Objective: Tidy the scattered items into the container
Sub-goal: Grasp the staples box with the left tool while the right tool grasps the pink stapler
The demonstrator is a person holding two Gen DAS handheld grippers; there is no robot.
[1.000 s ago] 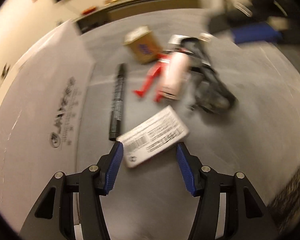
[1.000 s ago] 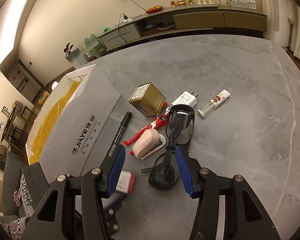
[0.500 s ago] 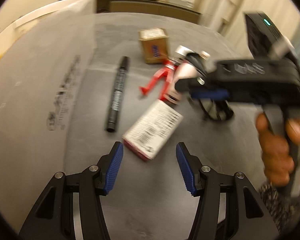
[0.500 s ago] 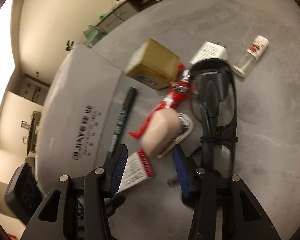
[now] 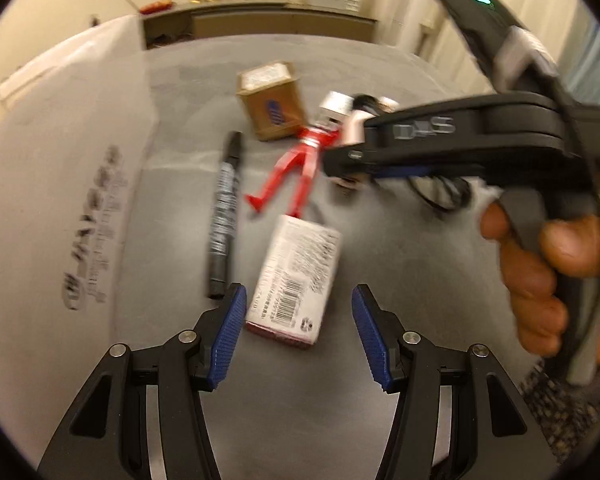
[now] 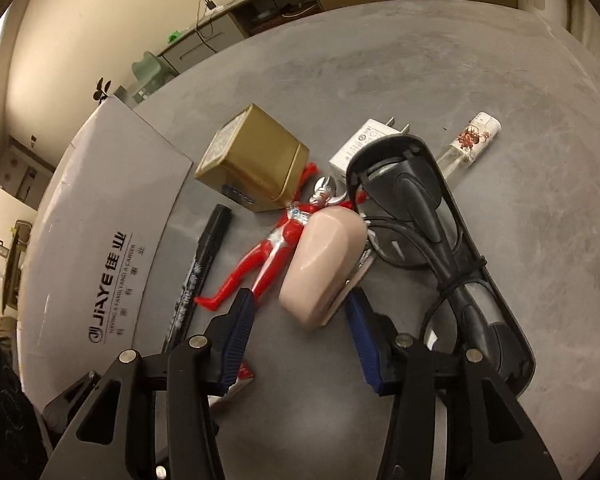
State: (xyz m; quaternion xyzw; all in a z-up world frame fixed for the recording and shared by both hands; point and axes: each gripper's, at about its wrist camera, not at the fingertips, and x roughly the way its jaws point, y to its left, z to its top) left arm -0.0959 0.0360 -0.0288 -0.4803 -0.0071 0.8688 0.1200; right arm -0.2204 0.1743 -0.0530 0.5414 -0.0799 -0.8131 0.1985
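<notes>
Left gripper (image 5: 298, 320), jaws wide, frames a barcode packet (image 5: 296, 276); right gripper (image 6: 300, 312), jaws opening, brackets a pink case (image 6: 324, 264), untouched.

We are seeing the scattered items lying close together on the grey table (image 6: 440, 80). A gold square tin (image 6: 252, 160) is resting tilted beside the grey lidded box (image 6: 112, 216). A black marker (image 6: 198, 268) is lying alongside that box. A red and silver toy figure (image 6: 268, 248) is sprawling flat, a pink hole punch (image 6: 324, 264) leaning across it. Dark goggles (image 6: 432, 224) are overlapping a white charger (image 6: 364, 140); a small clear bottle (image 6: 474, 140) is lying just beyond. A white barcoded packet (image 5: 296, 276) is lying flat nearest us.
</notes>
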